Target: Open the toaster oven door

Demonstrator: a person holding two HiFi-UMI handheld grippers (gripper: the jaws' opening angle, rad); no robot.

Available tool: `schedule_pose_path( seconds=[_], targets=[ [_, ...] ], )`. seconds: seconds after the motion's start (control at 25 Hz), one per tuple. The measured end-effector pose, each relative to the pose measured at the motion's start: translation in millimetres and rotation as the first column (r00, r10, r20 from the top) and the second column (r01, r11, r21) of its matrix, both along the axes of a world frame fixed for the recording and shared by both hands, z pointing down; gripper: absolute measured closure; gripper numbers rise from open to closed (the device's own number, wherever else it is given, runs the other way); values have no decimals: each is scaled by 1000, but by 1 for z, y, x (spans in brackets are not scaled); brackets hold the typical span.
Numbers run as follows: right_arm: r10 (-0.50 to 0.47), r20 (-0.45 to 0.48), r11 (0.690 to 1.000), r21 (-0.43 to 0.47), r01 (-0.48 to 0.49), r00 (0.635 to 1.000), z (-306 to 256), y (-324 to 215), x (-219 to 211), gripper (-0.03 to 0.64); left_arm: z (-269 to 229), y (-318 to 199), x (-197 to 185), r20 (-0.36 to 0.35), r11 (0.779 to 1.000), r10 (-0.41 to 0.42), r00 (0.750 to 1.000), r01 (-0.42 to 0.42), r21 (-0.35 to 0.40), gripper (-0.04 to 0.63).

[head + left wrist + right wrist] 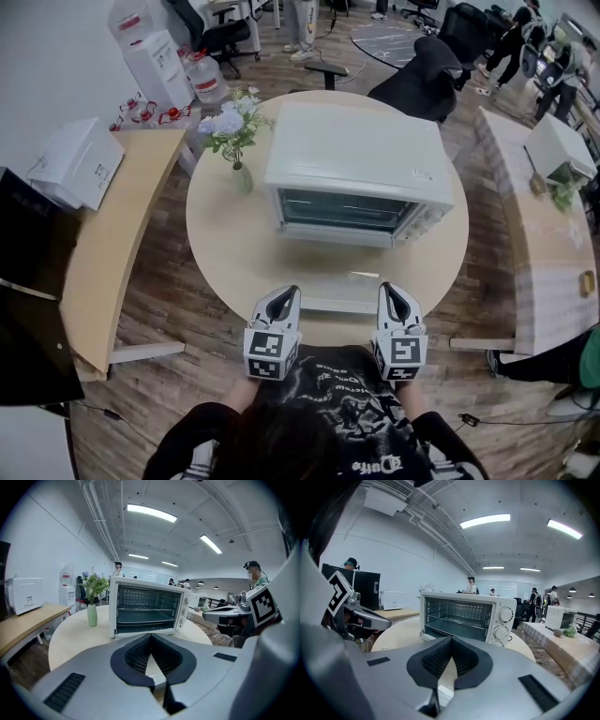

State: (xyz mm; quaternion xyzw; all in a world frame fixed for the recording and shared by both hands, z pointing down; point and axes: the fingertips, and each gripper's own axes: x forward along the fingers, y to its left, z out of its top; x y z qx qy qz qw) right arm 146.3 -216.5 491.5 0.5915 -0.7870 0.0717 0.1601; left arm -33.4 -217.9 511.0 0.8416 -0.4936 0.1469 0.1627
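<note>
A white toaster oven (356, 164) stands at the middle of the round table (220, 234). Its glass door (339, 284) hangs folded down flat toward me, with the pale handle (337, 306) near the table's front edge. The bare oven cavity shows in the left gripper view (143, 609) and in the right gripper view (459, 616). My left gripper (285, 292) and right gripper (390, 289) hover side by side at the near edge, flanking the handle. Both are shut, left (151, 634) and right (451, 638), pads meeting at the tips with nothing between them.
A green vase of flowers (236, 141) stands on the table left of the oven. A curved wooden desk (112, 234) lies to the left, another desk (544, 244) to the right. Office chairs (422, 70) and people are at the back.
</note>
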Motion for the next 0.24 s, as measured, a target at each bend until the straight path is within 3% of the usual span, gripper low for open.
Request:
schedule_pose_path(
  seconds=[0.24],
  targets=[
    [-21, 0, 1000, -4, 21, 1000, 2, -1, -5, 611, 2, -3, 2, 0, 1000, 5, 1000, -5, -1, 578]
  ],
)
